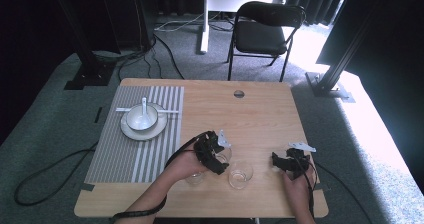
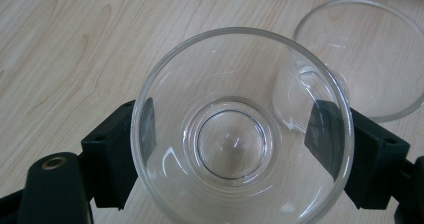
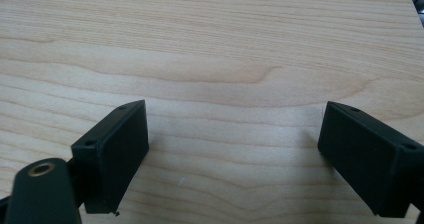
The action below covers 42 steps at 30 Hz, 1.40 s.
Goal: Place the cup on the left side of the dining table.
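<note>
Glass cup (image 2: 240,134) sits clamped between the two black jaws of the left tongs (image 2: 235,149), one pad pressed on each side of its clear wall. In the left gripper view the cup occupies the centre and lower half of the frame, seen from above down to its round base. A second glass cup (image 2: 370,54) lies in the upper right of that frame, just beside the held one; whether the two touch cannot be told.

In the high view the left tongs (image 1: 212,154) are at lower centre of the frame, above the near part of the desk (image 1: 260,114), with the person's left hand (image 1: 182,166) behind them. The second glass cup (image 1: 240,175) stands on the desk just to the right of them. A third clear glass (image 1: 195,178) appears below the left hand, partly hidden.

The right tongs (image 1: 289,160) are at lower right of the high view, held by the right hand (image 1: 296,186), well apart from the glasses. In the right gripper view the right tongs (image 3: 232,149) stand wide, with bare wood grain between the jaws.

At upper left of the high view a striped mat (image 1: 150,149) carries a white plate (image 1: 150,131), a white bowl (image 1: 137,119) and a spoon (image 1: 145,108). A black chair (image 1: 265,29) stands beyond the desk.
</note>
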{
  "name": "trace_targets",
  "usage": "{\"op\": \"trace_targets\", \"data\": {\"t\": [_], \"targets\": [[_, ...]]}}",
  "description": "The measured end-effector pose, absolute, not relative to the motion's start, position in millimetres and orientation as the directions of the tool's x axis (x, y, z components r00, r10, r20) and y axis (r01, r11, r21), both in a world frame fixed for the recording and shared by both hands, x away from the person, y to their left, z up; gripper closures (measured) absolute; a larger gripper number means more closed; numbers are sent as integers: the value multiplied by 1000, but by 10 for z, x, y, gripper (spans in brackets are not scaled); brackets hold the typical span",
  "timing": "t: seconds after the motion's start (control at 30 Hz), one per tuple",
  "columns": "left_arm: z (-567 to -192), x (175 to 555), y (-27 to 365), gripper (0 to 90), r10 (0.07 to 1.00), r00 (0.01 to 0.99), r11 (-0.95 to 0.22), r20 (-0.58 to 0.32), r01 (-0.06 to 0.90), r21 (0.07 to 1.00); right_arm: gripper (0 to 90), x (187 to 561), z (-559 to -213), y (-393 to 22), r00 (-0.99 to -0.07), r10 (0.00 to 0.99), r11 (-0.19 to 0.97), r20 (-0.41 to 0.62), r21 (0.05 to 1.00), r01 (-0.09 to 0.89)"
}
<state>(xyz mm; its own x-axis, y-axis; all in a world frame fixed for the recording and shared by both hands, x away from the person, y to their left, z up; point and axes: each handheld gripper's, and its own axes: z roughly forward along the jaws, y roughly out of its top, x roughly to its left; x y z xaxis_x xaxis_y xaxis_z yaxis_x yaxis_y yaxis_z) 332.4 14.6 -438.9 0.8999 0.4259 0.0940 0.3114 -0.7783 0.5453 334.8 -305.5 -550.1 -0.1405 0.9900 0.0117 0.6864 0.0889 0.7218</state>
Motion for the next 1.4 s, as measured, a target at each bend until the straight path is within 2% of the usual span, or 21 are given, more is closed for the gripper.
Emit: {"op": "trace_targets", "data": {"t": [0.4, 0.8, 1.1, 1.4], "targets": [[-4256, 3510, 328, 184, 493, 863, -746, 108, 356, 563, 122, 3348, -5501, -3056, -141, 990, 90, 11, 722, 686], [-4116, 3593, 685, 184, 571, 809, -710, 139, 401, 579, 122, 3347, -5499, -3056, -140, 990, 89, 12, 721, 688], [-4143, 3595, 1002, 184, 623, 765, -693, 164, 442, 569, 122, 3348, -5501, -3057, -142, 990, 91, 10, 722, 686], [-4194, 3576, 1297, 184, 666, 732, -662, 145, 490, 567, 122, 3347, -5500, -3055, -140, 990, 89, 12, 721, 687]]}}
